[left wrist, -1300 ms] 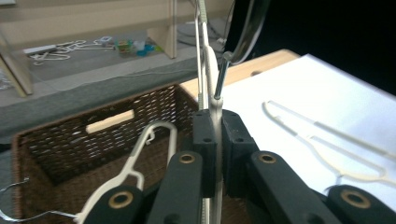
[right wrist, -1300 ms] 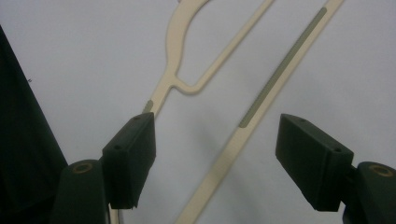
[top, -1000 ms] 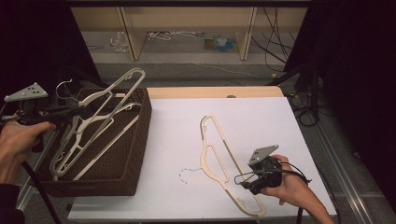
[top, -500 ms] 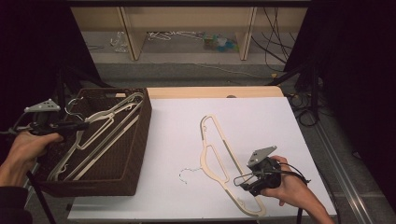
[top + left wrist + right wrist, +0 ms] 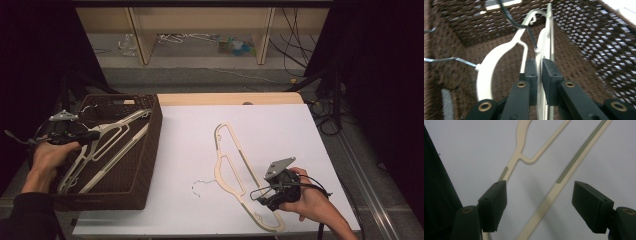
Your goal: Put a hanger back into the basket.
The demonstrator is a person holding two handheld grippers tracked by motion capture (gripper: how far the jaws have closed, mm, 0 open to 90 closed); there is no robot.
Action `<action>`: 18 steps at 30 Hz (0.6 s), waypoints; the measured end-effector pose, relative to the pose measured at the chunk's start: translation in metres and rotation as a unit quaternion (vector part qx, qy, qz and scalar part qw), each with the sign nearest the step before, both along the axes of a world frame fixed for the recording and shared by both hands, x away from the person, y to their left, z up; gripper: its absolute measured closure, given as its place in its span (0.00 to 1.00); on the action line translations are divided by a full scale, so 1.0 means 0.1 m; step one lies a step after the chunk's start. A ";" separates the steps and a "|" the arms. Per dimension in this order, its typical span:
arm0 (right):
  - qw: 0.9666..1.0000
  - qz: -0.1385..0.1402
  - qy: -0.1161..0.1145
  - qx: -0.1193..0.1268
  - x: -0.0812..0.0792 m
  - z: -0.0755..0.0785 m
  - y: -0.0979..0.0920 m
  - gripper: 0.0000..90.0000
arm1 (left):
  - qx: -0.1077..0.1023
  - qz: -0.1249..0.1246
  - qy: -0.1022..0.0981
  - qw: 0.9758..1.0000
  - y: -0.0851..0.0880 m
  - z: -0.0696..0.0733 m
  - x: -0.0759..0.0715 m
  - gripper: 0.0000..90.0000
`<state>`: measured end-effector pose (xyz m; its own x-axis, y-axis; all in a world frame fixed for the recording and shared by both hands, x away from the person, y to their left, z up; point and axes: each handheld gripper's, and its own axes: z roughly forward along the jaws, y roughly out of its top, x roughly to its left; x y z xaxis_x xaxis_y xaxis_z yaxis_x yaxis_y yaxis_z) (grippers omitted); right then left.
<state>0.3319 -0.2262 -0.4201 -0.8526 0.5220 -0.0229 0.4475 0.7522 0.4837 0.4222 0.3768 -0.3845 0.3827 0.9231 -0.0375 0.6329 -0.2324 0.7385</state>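
My left gripper (image 5: 89, 136) is over the left side of the brown wicker basket (image 5: 151, 145), shut on a cream plastic hanger (image 5: 112, 142) that slants down into it. In the left gripper view the jaws (image 5: 539, 75) pinch that hanger's thin edge (image 5: 545, 45), and a second cream hanger (image 5: 487, 70) lies beside it in the basket (image 5: 589, 37). Another cream hanger (image 5: 234, 167) lies flat on the white board. My right gripper (image 5: 261, 195) rests at its lower end, open. In the right gripper view the wide jaws (image 5: 541, 206) straddle the hanger's straight bar (image 5: 574, 160).
The white board (image 5: 280, 125) covers a wooden table whose far edge (image 5: 225, 98) shows behind it. The flat hanger's metal hook (image 5: 200, 185) points left toward the basket. A low shelf unit (image 5: 200, 30) with clutter stands behind the table. Cables hang at the right.
My left hand has come down and lowered the held hanger from above the basket into it. The right hand and the hanger on the board have stayed put.
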 end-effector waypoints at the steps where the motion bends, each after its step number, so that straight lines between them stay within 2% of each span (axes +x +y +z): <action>1: 1.000 0.000 0.001 0.000 0.00 0.00 0.00 0.32 | 0.023 0.006 0.011 1.000 0.03 0.00 0.00 0.88; 2: 1.000 0.003 0.000 -0.001 0.00 -0.01 0.00 0.32 | 0.032 0.013 0.009 0.999 0.04 -0.01 0.00 0.86; 3: 1.000 0.003 0.000 -0.001 0.00 -0.01 0.00 0.32 | 0.020 0.023 0.005 1.000 0.03 -0.04 0.00 0.85; 4: 1.000 0.004 -0.002 0.000 0.00 -0.01 0.00 0.32 | 0.029 0.017 0.014 0.999 0.06 -0.04 -0.01 0.82; 5: 1.000 0.004 -0.002 0.000 0.00 -0.01 0.01 0.32 | 0.032 0.024 0.018 0.999 0.06 -0.04 -0.01 0.79; 6: 1.000 0.004 -0.003 0.000 0.00 -0.01 0.01 0.32 | 0.038 0.058 0.011 0.998 0.05 -0.04 -0.04 0.73; 9: 1.000 0.004 -0.003 0.000 0.00 -0.01 0.01 0.32 | 0.040 0.074 0.001 0.996 0.07 0.01 -0.09 0.70; 11: 1.000 0.005 0.000 -0.001 0.00 -0.02 0.01 0.32 | 0.039 0.102 -0.023 0.994 0.05 0.06 -0.15 0.64; 14: 1.000 0.007 -0.005 -0.002 0.00 -0.04 0.01 0.32 | 0.024 0.099 -0.056 0.993 -0.03 0.19 -0.30 0.59; 15: 1.000 0.003 0.000 -0.002 -0.01 -0.04 0.03 0.32 | 0.017 0.095 -0.062 0.993 -0.09 0.23 -0.36 0.55; 16: 1.000 0.003 0.000 -0.002 -0.01 -0.04 0.03 0.32 | 0.012 0.088 -0.071 0.993 -0.14 0.27 -0.42 0.55; 17: 1.000 0.002 0.000 -0.001 -0.01 -0.04 0.04 0.32 | 0.011 0.079 -0.077 0.994 -0.21 0.31 -0.49 0.50; 18: 1.000 0.002 0.000 -0.001 -0.01 -0.04 0.04 0.32 | -0.003 0.068 -0.084 0.994 -0.29 0.34 -0.57 0.50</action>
